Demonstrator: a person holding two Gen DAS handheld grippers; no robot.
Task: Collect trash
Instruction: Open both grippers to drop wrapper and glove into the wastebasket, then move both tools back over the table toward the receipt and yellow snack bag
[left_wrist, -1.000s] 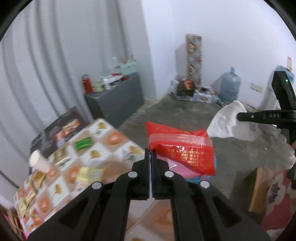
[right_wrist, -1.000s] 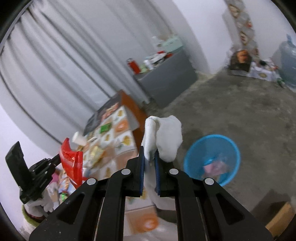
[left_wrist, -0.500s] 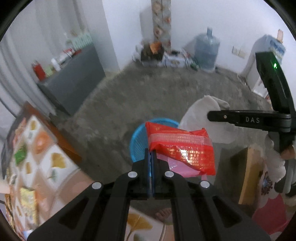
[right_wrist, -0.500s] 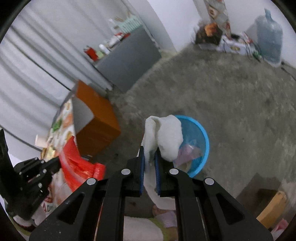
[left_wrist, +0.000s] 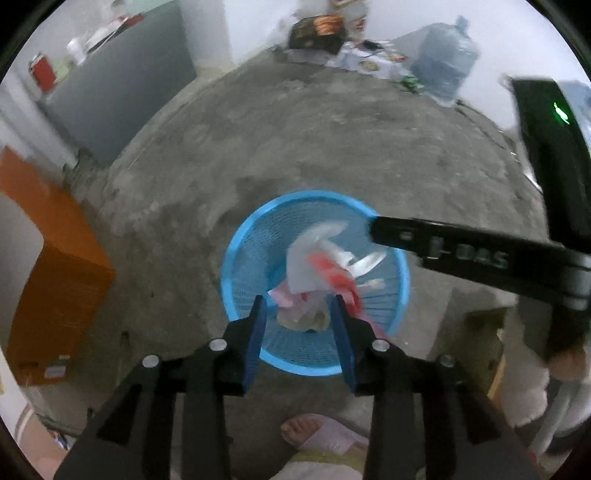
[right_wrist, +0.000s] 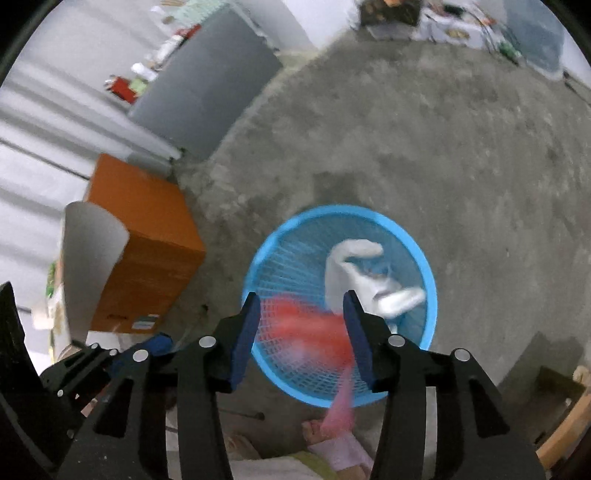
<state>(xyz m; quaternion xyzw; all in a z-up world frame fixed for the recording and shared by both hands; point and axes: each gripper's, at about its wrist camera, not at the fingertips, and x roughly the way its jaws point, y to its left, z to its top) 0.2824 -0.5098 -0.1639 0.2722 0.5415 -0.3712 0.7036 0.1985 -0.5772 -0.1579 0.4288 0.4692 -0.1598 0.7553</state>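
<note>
A round blue mesh basket (left_wrist: 251, 251) (right_wrist: 291, 243) stands on the concrete floor below both grippers. My left gripper (left_wrist: 298, 328) is open above its near rim. My right gripper (right_wrist: 301, 325) is open above the basket too; its arm crosses the left wrist view (left_wrist: 461, 251). A red wrapper (left_wrist: 332, 273) (right_wrist: 310, 328) and a white crumpled tissue (left_wrist: 314, 251) (right_wrist: 354, 269) are falling, blurred, into the basket. Other trash (left_wrist: 303, 317) lies at the basket's bottom.
An orange cabinet (left_wrist: 55, 258) (right_wrist: 147, 236) stands left of the basket. A grey cabinet (left_wrist: 118, 81) is by the far wall. A water jug (left_wrist: 443, 66) and boxes sit at the back. The person's sandalled foot (left_wrist: 317, 432) is just below the basket.
Both grippers tilted down over the basket and opened. The red wrapper left the left gripper and the tissue left the right gripper; both are dropping into the basket.
</note>
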